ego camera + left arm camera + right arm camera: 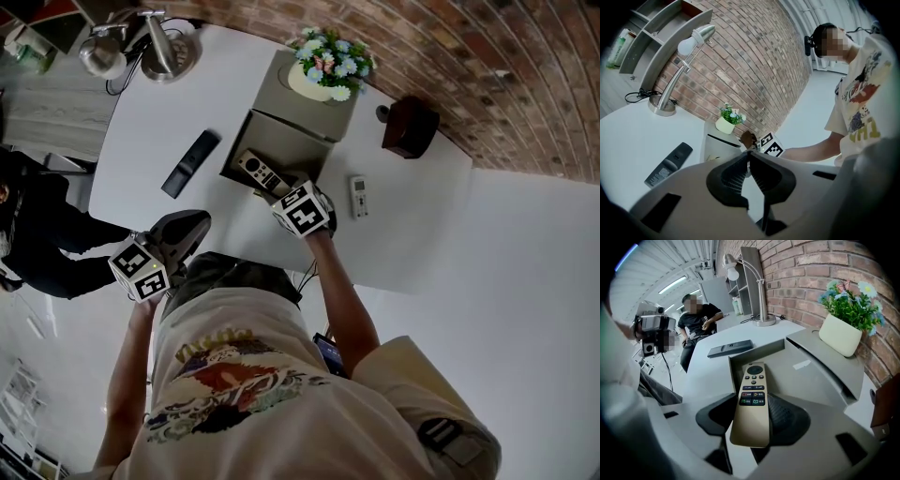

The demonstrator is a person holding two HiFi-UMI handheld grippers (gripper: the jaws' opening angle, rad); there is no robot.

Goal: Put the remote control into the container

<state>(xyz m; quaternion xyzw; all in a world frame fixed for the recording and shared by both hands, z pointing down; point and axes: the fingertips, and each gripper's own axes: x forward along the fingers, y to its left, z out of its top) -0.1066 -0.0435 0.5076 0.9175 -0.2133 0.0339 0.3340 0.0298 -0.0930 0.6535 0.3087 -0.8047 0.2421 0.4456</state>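
**Q:** Where is the beige remote control (754, 373)?
**A:** My right tool (752, 397) is clamped on its rear half. The front end is over the open grey container (806, 380), not yet released.
**Q:** What is in the container?
**A:** Nothing else that I can see.
**Q:** The left tool (749, 153)?
**A:** Jaws together, empty, held back from the surface (150, 122).
**Q:** What remains?
**A:** Lower and let go, I judge.

Matt plastic remote control (751, 413); matt container (286, 139); smooth white surface (159, 122); satin metal lamp (167, 54); rough brick wall (754, 70).
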